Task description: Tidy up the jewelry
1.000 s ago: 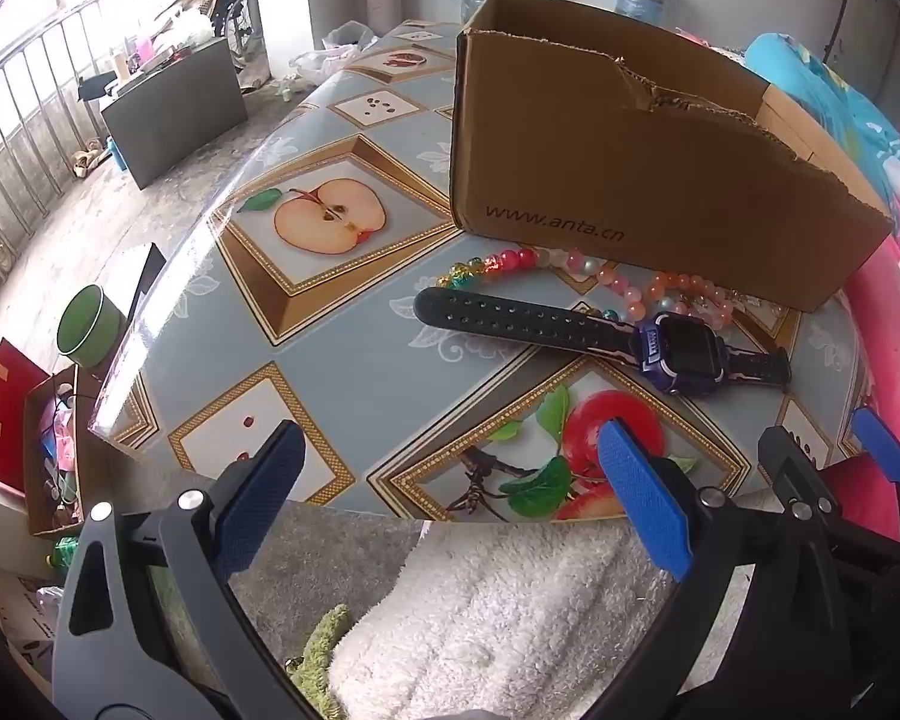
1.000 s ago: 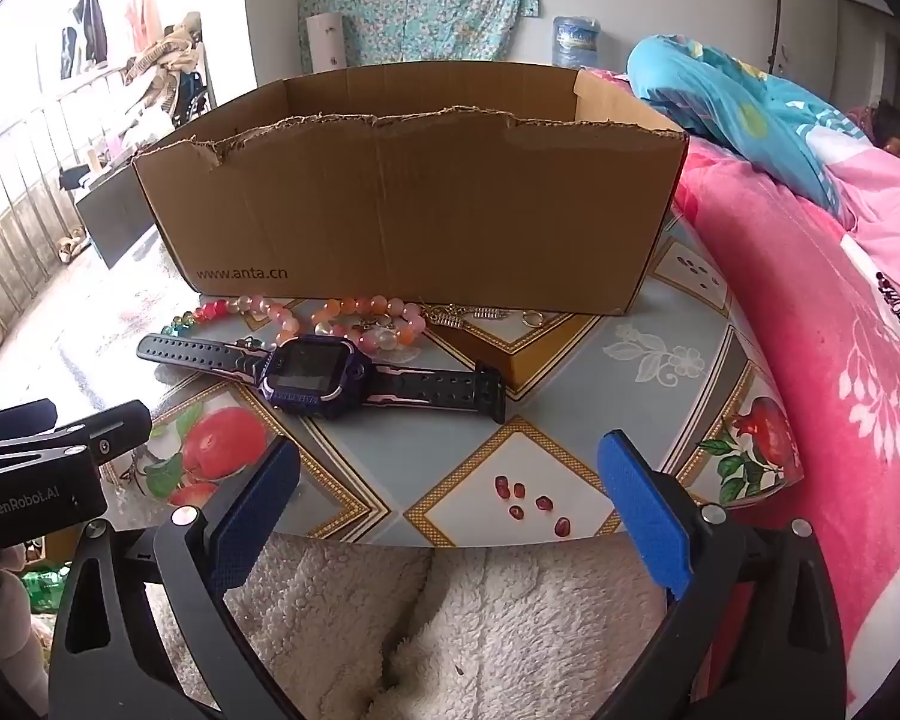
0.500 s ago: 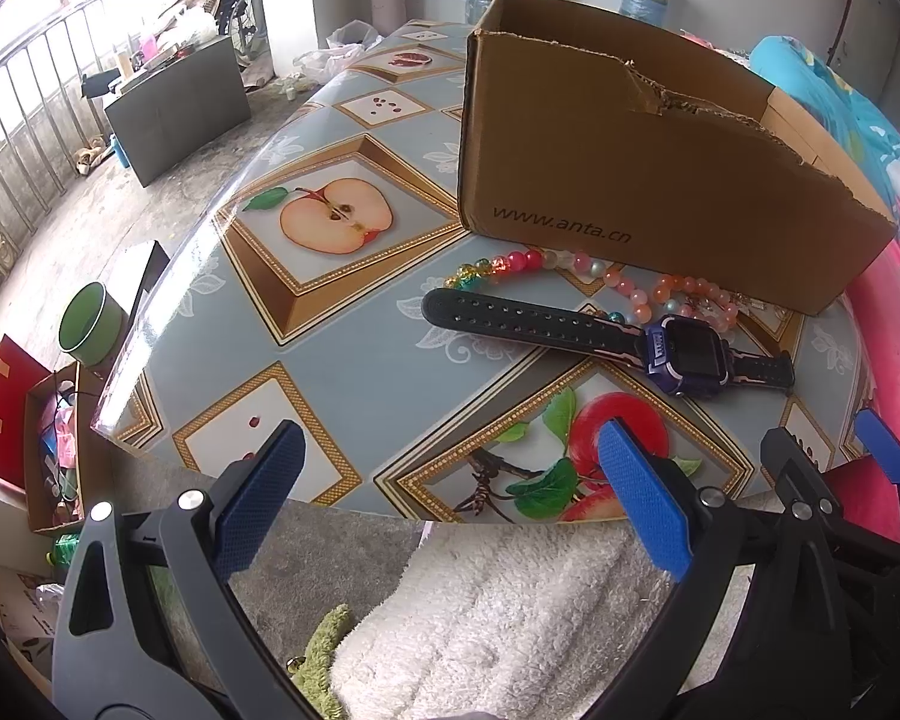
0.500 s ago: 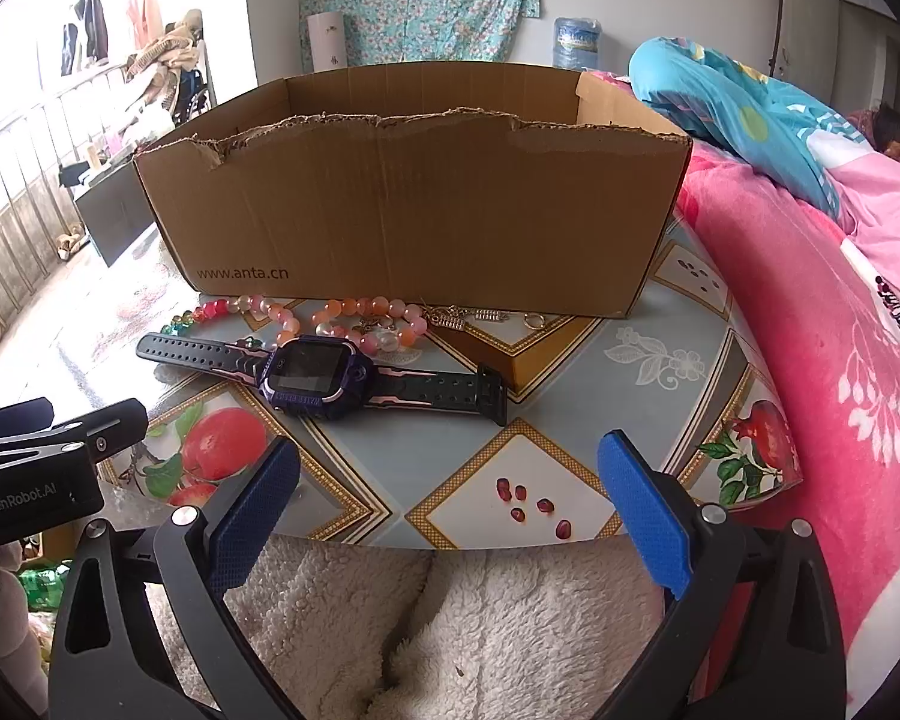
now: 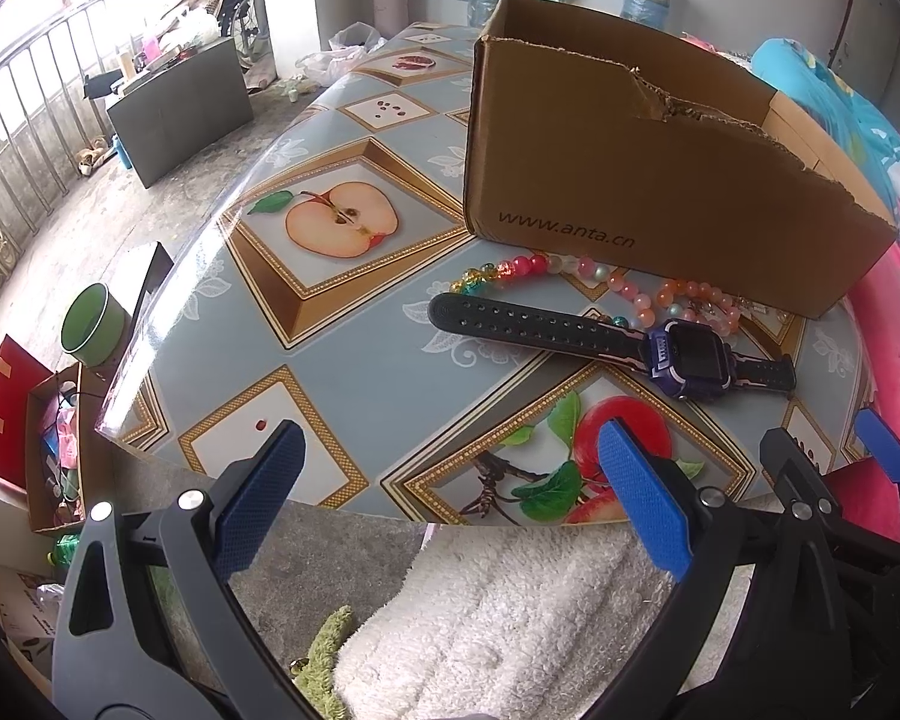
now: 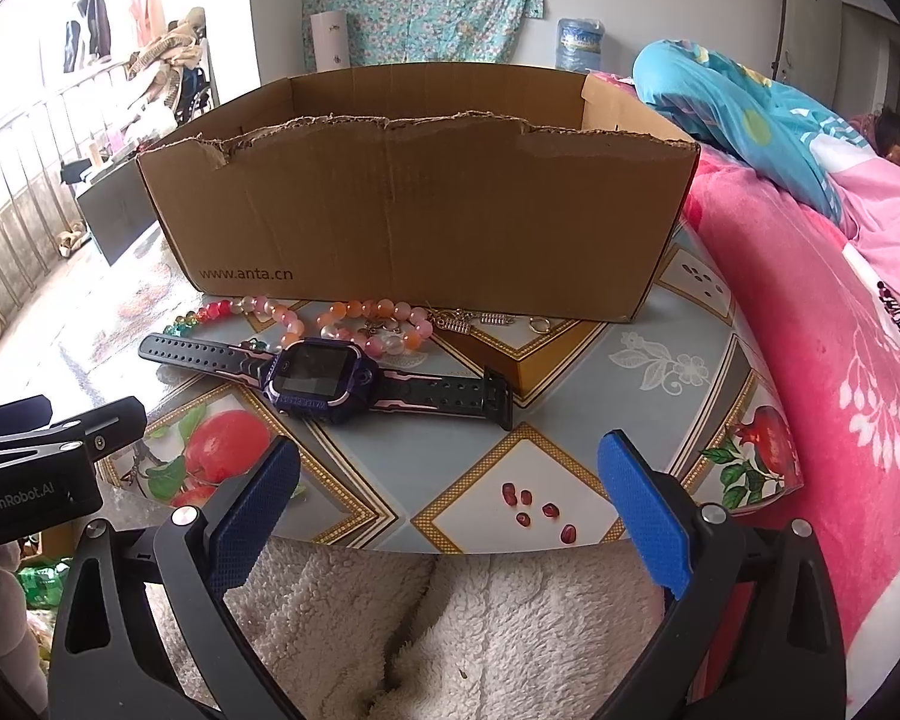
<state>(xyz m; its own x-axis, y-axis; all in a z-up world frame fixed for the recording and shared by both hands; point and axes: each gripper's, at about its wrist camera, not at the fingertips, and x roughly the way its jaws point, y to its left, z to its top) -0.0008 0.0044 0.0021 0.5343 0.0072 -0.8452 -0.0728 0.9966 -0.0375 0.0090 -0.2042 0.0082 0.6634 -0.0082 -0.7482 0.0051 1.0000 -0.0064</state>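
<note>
A purple watch (image 6: 321, 383) with a perforated rubber strap lies flat on the glossy, fruit-patterned desk (image 6: 660, 360), beside glassy bead bracelets (image 6: 354, 321) against a torn cardboard box (image 6: 414, 210). Both left gripper (image 5: 450, 504) and right gripper (image 6: 450, 507) hover with jaws released, empty.

Both views are lit brightly by daylight from the far left, where the railing (image 5: 24, 138) is washed out, glare is thrown across the left of the glossy desk (image 6: 96, 324), and straight lines are bowed towards the dark-cornered fisheye edges.
</note>
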